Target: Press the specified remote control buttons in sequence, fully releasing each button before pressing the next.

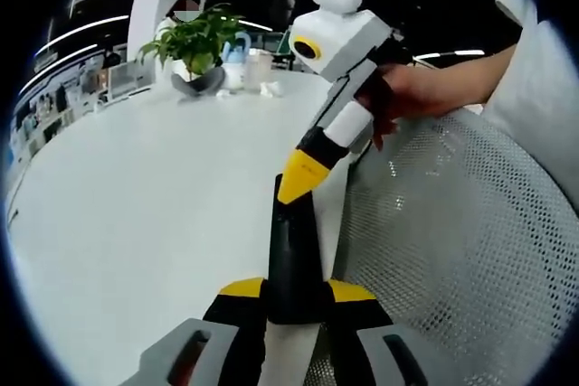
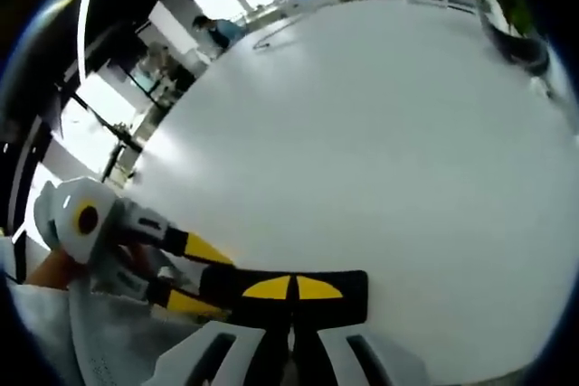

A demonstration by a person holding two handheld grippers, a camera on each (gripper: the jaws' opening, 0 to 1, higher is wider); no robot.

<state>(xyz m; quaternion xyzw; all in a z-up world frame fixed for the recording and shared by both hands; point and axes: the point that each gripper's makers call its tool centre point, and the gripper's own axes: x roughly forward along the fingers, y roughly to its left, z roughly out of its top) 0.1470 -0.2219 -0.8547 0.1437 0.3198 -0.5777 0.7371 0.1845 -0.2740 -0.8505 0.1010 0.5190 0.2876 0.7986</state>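
Left tongs [image 1: 294, 300] pinch the dark remote control [image 1: 291, 250] near its end, steadying it above the white table [image 1: 136, 223]; right tongs [image 2: 291, 288], pressed together, touch its far end, apparently pressing a button.

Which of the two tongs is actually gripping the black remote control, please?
The left tongs: their jaws clamp the remote control from both sides, while the right tongs only point their closed tip at its face.
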